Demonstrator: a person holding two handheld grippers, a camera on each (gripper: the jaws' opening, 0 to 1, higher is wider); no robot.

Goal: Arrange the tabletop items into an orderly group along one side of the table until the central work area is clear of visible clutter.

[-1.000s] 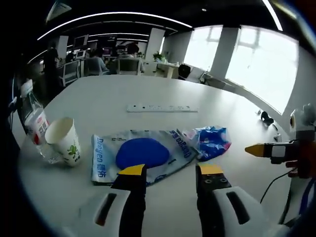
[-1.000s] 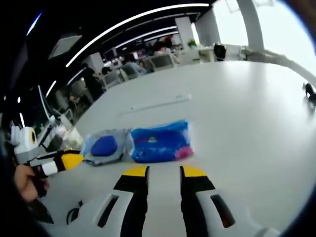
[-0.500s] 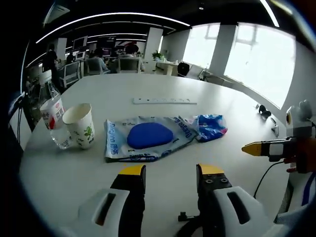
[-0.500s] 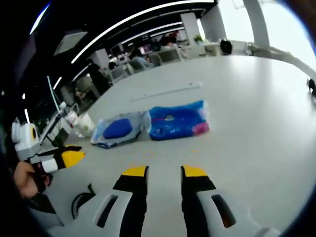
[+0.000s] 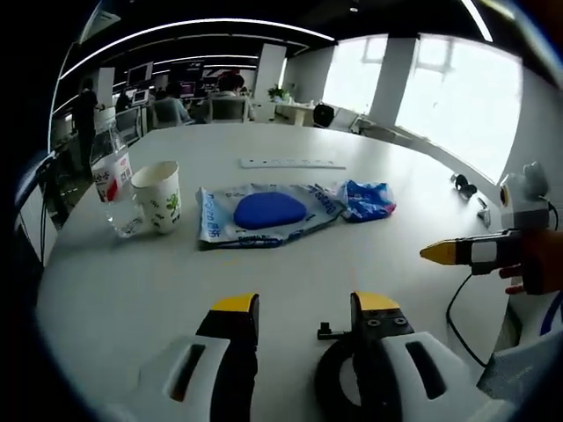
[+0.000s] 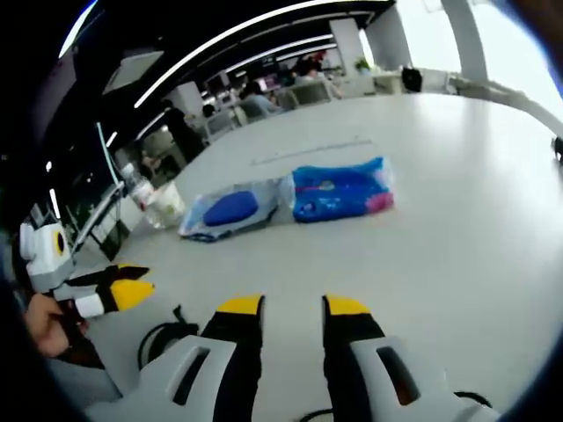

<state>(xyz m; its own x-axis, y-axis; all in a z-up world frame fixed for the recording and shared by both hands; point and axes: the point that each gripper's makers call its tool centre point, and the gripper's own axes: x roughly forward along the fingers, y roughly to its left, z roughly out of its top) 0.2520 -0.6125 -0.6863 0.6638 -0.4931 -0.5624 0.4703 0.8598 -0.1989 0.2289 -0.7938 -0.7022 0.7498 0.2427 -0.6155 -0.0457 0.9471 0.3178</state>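
Observation:
On the white table (image 5: 264,281) lie a clear bag with a blue pad (image 5: 264,211) and, touching its right end, a blue packet (image 5: 368,200). Left of the bag stand a paper cup (image 5: 158,196) and a plastic bottle (image 5: 110,180). My left gripper (image 5: 305,303) is open and empty, well short of them. My right gripper (image 6: 292,306) is open too, apart from the bag (image 6: 230,209) and packet (image 6: 341,189). The right gripper (image 5: 466,252) reaches in at the right of the left gripper view. The left gripper (image 6: 110,294) shows at the left of the right gripper view.
A white power strip (image 5: 292,163) lies beyond the bag. A coiled black cable (image 5: 339,387) sits under my left jaws, and another cable (image 5: 457,299) trails at the right. Small dark items (image 5: 464,185) lie near the far right edge. People sit at desks behind.
Both views have pulled back from the bag and packet, which now look smaller and farther. The black cable has come into view near the jaws. The items themselves have not moved.

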